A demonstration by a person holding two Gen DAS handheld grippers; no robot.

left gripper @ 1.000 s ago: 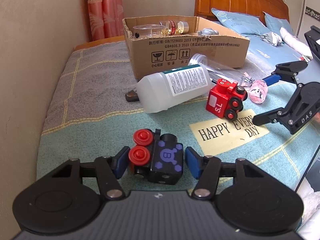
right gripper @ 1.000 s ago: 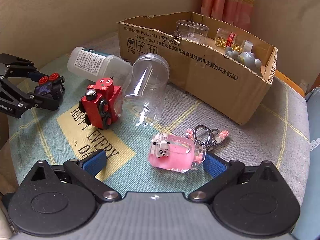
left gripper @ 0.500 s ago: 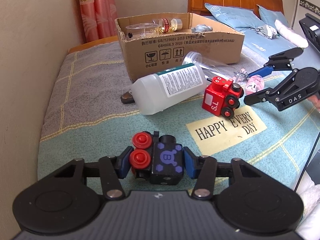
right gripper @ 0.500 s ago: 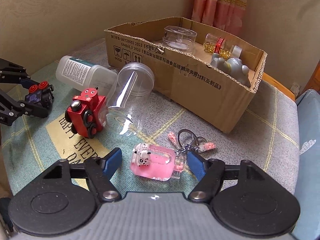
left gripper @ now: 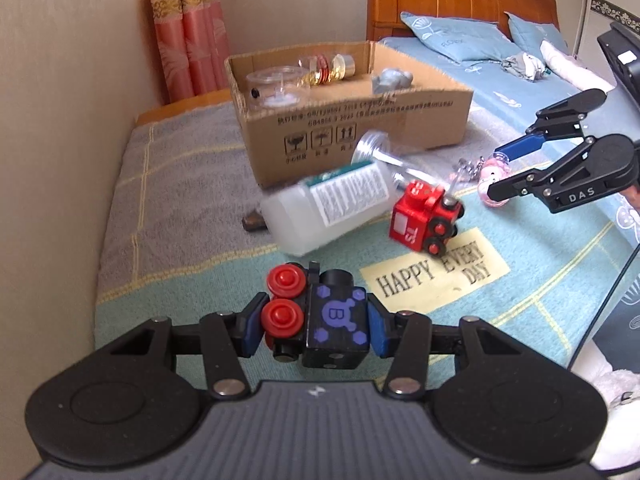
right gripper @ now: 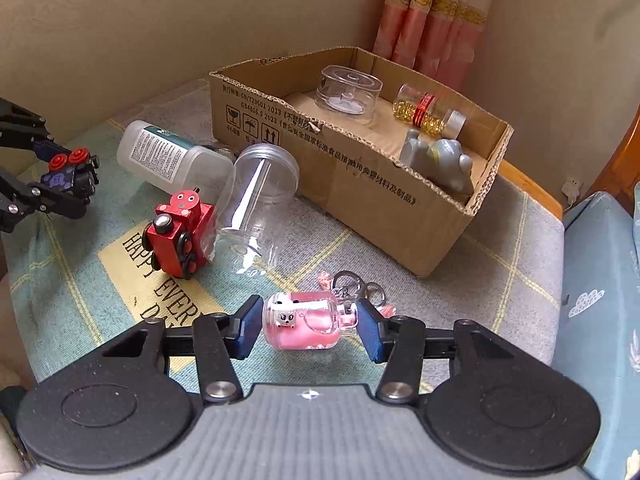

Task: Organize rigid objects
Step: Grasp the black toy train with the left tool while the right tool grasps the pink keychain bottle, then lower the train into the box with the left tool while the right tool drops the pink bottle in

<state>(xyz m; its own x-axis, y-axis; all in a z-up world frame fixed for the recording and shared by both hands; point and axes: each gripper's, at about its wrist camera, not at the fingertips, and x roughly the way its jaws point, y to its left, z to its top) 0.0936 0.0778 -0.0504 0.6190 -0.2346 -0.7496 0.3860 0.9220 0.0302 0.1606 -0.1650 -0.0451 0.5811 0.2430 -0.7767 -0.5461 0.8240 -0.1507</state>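
Observation:
My left gripper (left gripper: pixel 314 326) is shut on a black toy train (left gripper: pixel 320 320) with red wheels and a purple B, held above the blanket; it also shows in the right wrist view (right gripper: pixel 70 176). My right gripper (right gripper: pixel 306 326) has its pads (right gripper: pixel 246 326) closing around a pink panda keychain (right gripper: pixel 306 326), with small gaps at both sides. A red toy train (left gripper: pixel 426 218) and a white bottle (left gripper: pixel 332 206) lie on the blanket. A clear jar (right gripper: pixel 258 196) lies beside them. The cardboard box (right gripper: pixel 360 184) stands behind.
The box holds a clear round case (right gripper: pixel 347 94), a vial of gold beads (right gripper: pixel 428 110) and a grey figure (right gripper: pixel 438 160). A wall runs along the left (left gripper: pixel 60 120). A dark small object (left gripper: pixel 253 222) lies by the bottle. A bed with pillows (left gripper: pixel 460 36) is behind.
My left gripper closed on the black train and lifted it toward the box. My right gripper moved in over the pink keychain and narrowed around it.

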